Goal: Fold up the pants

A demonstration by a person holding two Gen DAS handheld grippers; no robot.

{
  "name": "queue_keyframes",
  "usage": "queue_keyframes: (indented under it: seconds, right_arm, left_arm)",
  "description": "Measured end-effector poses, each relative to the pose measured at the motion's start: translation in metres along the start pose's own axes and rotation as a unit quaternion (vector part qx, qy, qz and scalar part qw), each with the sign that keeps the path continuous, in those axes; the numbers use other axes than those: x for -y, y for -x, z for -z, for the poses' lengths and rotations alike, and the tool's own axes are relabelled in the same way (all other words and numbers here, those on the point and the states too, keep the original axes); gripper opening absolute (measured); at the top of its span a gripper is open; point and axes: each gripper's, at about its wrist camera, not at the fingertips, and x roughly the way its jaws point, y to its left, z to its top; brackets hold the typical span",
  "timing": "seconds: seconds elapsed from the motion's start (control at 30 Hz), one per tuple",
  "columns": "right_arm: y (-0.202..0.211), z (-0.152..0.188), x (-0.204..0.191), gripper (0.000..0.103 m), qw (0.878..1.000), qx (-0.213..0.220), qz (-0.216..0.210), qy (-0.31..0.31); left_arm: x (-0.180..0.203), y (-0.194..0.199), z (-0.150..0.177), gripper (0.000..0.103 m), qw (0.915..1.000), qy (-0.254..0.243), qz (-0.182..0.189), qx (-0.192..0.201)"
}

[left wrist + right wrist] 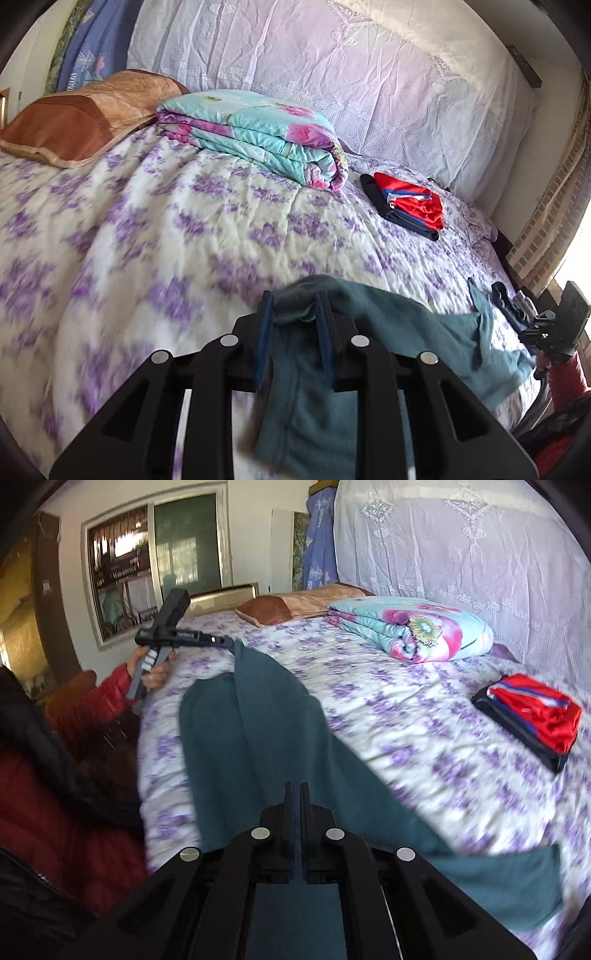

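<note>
Teal pants (406, 325) hang stretched between my two grippers above the purple-flowered bedspread (147, 240). In the left wrist view my left gripper (293, 308) is shut on a bunched fold of the pants, its blue pads (264, 332) pressing the cloth from both sides. Far right, my right gripper (498, 293) holds the other end. In the right wrist view the right gripper (297, 788) is shut, jaws almost touching, with the pants (258, 720) running from it across the bed up to my left gripper (231, 642), held by a hand in a red sleeve.
A folded floral quilt (258, 136) and a brown pillow (81, 118) lie at the head of the bed. A folded red and dark pile of clothes (532, 716) sits on the right. White lace cloth (332, 55) hangs behind. A window (155, 561) is on the far wall.
</note>
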Motion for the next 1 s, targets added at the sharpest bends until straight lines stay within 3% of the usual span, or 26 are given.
queue_keyframes:
  seconds: [0.07,0.17,0.3,0.37,0.47,0.53,0.8,0.83,0.9,1.0]
  right_arm:
    - [-0.001,0.011,-0.013,0.003,1.000,-0.010,0.002,-0.001]
    - [-0.007,0.020,-0.021,0.005,0.999,-0.015,0.045,0.009]
    - [-0.022,0.020,-0.013,0.006,0.999,-0.024,0.046,-0.008]
    - [-0.030,0.020,-0.018,0.006,0.997,-0.028,0.075,0.019]
    - [-0.041,0.022,-0.027,0.030,0.992,-0.045,0.096,0.065]
    - [-0.047,0.020,-0.030,0.034,0.990,-0.055,0.091,0.089]
    - [-0.083,0.012,-0.026,0.032,0.978,-0.108,0.090,0.156]
    - [-0.088,0.014,-0.027,0.030,0.973,-0.119,0.097,0.172]
    - [-0.091,0.016,-0.030,0.005,0.967,-0.123,0.109,0.193]
    - [-0.084,0.013,-0.035,0.003,0.966,-0.108,0.116,0.204]
  left_arm:
    - [-0.003,0.007,0.010,0.022,1.0000,0.005,0.003,-0.002]
    - [-0.013,0.008,0.023,0.020,0.9997,0.020,-0.005,-0.012]
    - [-0.015,0.009,0.033,0.020,0.9986,0.045,0.020,-0.019]
    - [-0.008,0.010,0.037,0.020,0.9987,0.041,0.021,-0.019]
    - [0.000,0.007,0.042,0.024,0.9986,0.037,0.021,-0.032]
    - [0.002,0.004,0.044,0.030,0.9979,0.044,0.016,-0.044]
    - [0.001,0.002,0.043,0.040,0.9959,0.065,0.014,-0.062]
    - [0.001,0.001,0.042,0.043,0.9956,0.066,0.012,-0.064]
    - [0.000,0.000,0.040,0.049,0.9945,0.076,0.011,-0.072]
    - [-0.005,-0.002,0.034,0.052,0.9917,0.100,0.021,-0.078]
